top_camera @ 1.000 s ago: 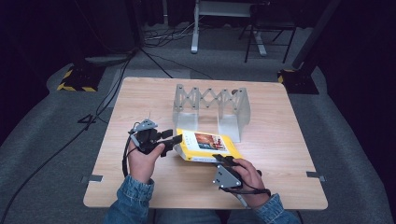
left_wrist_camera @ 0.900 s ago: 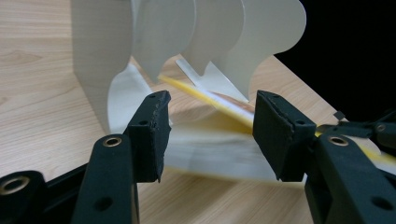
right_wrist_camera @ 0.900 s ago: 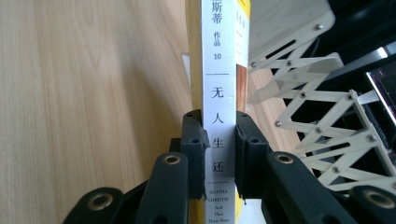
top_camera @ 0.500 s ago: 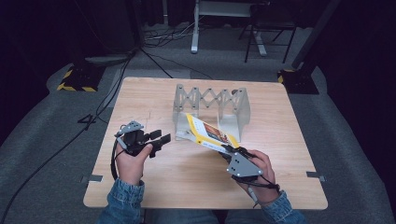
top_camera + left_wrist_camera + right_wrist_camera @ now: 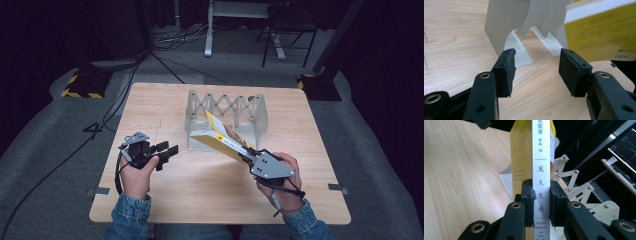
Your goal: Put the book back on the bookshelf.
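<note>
High view: right claw (image 5: 248, 154), low and right of the middle of the frame, pinched tight on a yellow book (image 5: 223, 139). Book lifted off the wooden surface (image 5: 210, 195) and tilted, far end up by the grey folding rack (image 5: 226, 111) in the middle of the frame. Left claw (image 5: 166, 150), low and left of the middle, wide open and holding nothing, apart from the book.

Left gripper view: two black pads (image 5: 507, 72) spread far apart, bare wood between them. Grey rack plates (image 5: 510, 23) standing in the upper middle. Yellow book cover (image 5: 599, 32) hanging in the upper right, off the surface, a bit blurry.

Right gripper view: claw (image 5: 541, 202) closed on the white spine (image 5: 541, 157) of the book, one pad on each cover, near the low end of the spine. Book running straight up the middle of the frame. Rack's crossed arms (image 5: 574, 187) to the right, behind the book.

Likely step: standing the book in a slot of the rack. To do it well: keep the squeeze firm, since a grip so near one end could let the book swing. Turn the book fully upright first. Line it up with a gap between two plates, then go down slowly. Bring the open left claw close to steady the rack or the book's free side. Let go only once the book stands on its own.
</note>
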A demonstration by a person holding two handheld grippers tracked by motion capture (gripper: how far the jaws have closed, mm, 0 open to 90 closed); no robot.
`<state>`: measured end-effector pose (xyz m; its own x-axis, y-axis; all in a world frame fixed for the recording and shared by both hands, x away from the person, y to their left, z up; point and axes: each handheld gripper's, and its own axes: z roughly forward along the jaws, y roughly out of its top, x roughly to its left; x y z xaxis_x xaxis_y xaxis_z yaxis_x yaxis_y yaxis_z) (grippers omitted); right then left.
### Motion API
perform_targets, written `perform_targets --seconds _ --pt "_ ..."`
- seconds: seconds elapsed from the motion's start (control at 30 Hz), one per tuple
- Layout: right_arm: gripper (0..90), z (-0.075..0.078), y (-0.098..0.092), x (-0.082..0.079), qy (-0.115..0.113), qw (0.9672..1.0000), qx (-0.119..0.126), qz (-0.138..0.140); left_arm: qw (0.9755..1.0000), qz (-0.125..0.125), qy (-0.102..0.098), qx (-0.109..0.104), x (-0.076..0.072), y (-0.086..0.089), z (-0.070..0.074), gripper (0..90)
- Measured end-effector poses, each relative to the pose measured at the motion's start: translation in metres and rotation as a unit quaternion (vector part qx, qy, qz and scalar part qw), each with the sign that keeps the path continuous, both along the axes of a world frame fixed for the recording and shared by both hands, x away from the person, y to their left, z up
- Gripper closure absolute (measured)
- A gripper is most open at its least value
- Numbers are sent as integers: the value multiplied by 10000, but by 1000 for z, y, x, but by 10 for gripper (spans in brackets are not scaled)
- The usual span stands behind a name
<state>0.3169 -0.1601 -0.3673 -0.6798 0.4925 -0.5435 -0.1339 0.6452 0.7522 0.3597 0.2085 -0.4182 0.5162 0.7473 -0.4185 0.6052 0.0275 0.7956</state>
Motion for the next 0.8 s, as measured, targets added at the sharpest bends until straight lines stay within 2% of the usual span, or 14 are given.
perform_targets --seconds 0.2,0.3,0.37,0.43,0.53,0.57,0.73,0.77,0.8 --pt "768 6 -5 2 -42 9998 172 -136 10000 29 17 -15 0 2 -2 467" --pt "768 11 -13 8 -38 9984 468 -302 10000 45 45 -27 2 3 -3 466" --pt "768 11 -15 9 -45 9980 521 -351 10000 46 46 -39 3 2 -3 466" --pt "768 15 -21 14 -41 9958 748 -534 10000 18 55 -18 5 0 -4 466" --pt "768 16 -24 17 -88 9947 807 -631 10000 -22 76 -1 6 -2 -5 464" --pt "768 19 -28 22 -106 9932 895 -739 10000 -29 65 3 7 -3 -6 464" --pt "768 22 -31 30 -141 9908 1028 -867 10000 -15 80 0 8 -2 -7 464" --pt "768 23 -32 35 -133 9888 1146 -950 10000 -3 94 -10 7 -1 -7 464" --pt "768 23 -32 35 -133 9888 1146 -950 10000 -3 94 -10 7 -1 -7 464"
